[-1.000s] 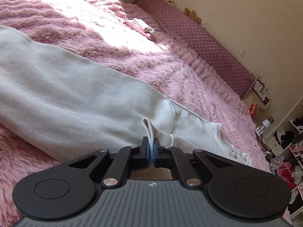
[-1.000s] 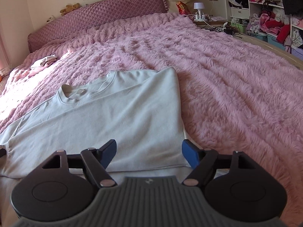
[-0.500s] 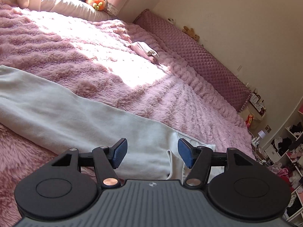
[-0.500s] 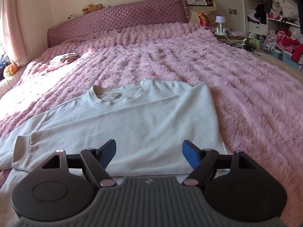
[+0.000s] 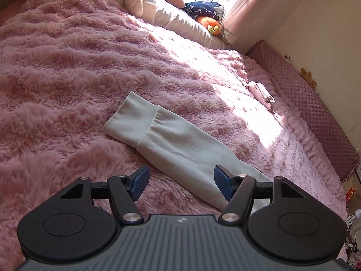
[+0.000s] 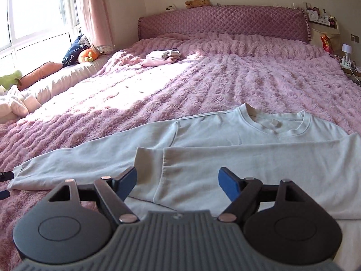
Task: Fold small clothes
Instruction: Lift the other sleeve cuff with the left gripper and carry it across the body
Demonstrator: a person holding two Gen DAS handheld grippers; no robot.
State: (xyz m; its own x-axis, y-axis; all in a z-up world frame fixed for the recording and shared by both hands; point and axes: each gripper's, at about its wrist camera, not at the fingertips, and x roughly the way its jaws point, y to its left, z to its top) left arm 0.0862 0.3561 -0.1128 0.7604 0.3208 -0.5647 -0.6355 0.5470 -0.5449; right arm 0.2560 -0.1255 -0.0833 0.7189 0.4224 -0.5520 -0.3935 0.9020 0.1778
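A pale sweatshirt [image 6: 225,149] lies flat on the fluffy pink blanket [image 6: 203,79], its neckline [image 6: 277,122] pointing toward the quilted headboard [image 6: 223,24]. One sleeve is already folded across the chest, its cuff [image 6: 149,164] resting on the body of the shirt just ahead of the right gripper [image 6: 177,185], whose blue pads stand spread wide with nothing between them.

The other sleeve [image 5: 180,146] stretches straight out from the sweatshirt, away from its body toward the window side of the bed. Its long axis runs from the shoulder out to the outstretched cuff [image 5: 133,117]. The left gripper [image 5: 180,181] hovers low over this sleeve, somewhere along its middle, fingers also parted and empty, with the cuff lying ahead and slightly to its left.

By my reckoning the left hand is the nearer one for this sleeve, and it needs to reach farther out along the sleeve to the cuff before carrying it back over the sweatshirt.
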